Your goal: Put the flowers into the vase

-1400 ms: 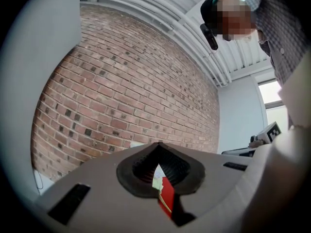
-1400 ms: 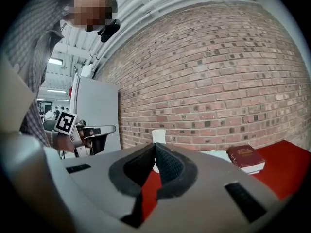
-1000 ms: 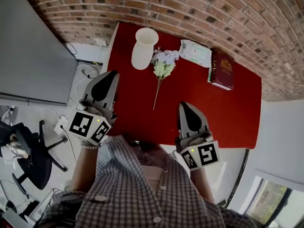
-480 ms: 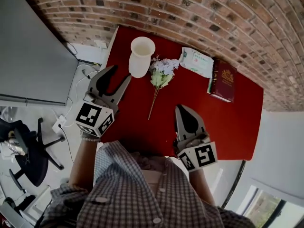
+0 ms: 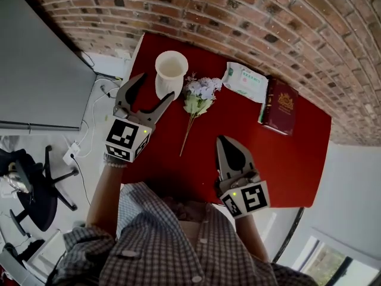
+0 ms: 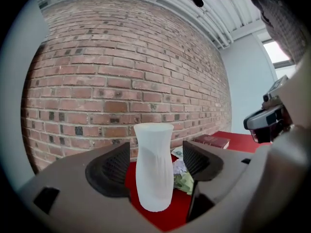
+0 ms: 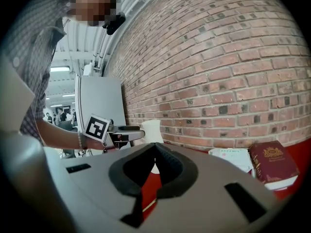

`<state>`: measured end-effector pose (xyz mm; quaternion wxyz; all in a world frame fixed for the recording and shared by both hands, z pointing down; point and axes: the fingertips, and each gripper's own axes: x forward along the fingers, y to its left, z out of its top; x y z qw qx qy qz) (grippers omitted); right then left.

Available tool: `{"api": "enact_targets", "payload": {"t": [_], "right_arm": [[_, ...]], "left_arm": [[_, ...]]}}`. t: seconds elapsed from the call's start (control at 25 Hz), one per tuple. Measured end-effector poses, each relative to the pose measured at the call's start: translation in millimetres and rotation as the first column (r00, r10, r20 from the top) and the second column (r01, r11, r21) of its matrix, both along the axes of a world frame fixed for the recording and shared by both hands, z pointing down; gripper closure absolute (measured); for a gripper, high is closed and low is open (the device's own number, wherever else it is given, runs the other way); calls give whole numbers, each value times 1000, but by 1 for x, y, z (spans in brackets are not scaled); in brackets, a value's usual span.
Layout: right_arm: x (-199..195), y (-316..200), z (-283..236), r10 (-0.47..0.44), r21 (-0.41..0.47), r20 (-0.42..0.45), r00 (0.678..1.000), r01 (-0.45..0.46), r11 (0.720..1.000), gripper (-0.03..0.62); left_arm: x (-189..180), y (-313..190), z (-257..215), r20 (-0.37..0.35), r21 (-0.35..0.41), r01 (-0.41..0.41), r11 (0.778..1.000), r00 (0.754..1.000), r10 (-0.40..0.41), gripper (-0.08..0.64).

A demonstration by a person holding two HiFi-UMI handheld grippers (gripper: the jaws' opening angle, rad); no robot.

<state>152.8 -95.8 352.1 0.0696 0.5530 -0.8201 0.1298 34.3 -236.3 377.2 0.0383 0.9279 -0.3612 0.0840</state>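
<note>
Head view: a red table (image 5: 286, 154) is pushed up against a brick wall (image 5: 238, 5). The white vase (image 5: 171, 70) stands upright near the far left corner. The flowers (image 5: 199, 94) lie flat just beside it on the right, with the stem pointing back toward the person. Further right there's a tissue pack (image 5: 244, 81), then a dark red book (image 5: 278, 105). The left tongs (image 5: 156, 86) are right up at the vase, spread wide, and have just been opening. The right tongs (image 5: 222, 140) sit nearer the front edge, off to the right of the stem end, pinched together.

Left gripper view: the vase sits in the gap between the two pads, and neither pad is touching it. The flowers peek out behind it on the right, with the book further back.

Right gripper view: the jaws are closed on nothing, with just a sliver of red table showing through. Past them you can see the left tongs at the vase, plus the tissue pack and book off to the right.
</note>
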Motion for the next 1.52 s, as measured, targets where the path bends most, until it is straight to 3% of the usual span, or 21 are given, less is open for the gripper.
{"api": "enact_targets", "payload": {"t": [0.64, 0.84, 1.04, 1.4, 1.52], "right_arm": [[7, -23, 34, -43, -87, -3, 999, 43, 995, 586], [6, -25, 52, -64, -159, -36, 997, 57, 986, 586], [0, -33, 73, -119, -142, -138, 983, 99, 985, 586], [11, -50, 129, -77, -301, -204, 976, 12, 954, 583], [5, -56, 145, -95, -359, -197, 976, 19, 933, 515]], "left_arm": [[32, -41, 27, 42, -26, 31, 999, 999, -30, 209], [39, -44, 32, 64, -23, 9, 1000, 998, -8, 212], [38, -45, 31, 63, -6, 11, 1000, 998, -10, 215], [38, -44, 32, 30, 12, 17, 1000, 999, -17, 216], [37, -45, 31, 27, 11, 17, 1000, 999, -17, 216]]}}
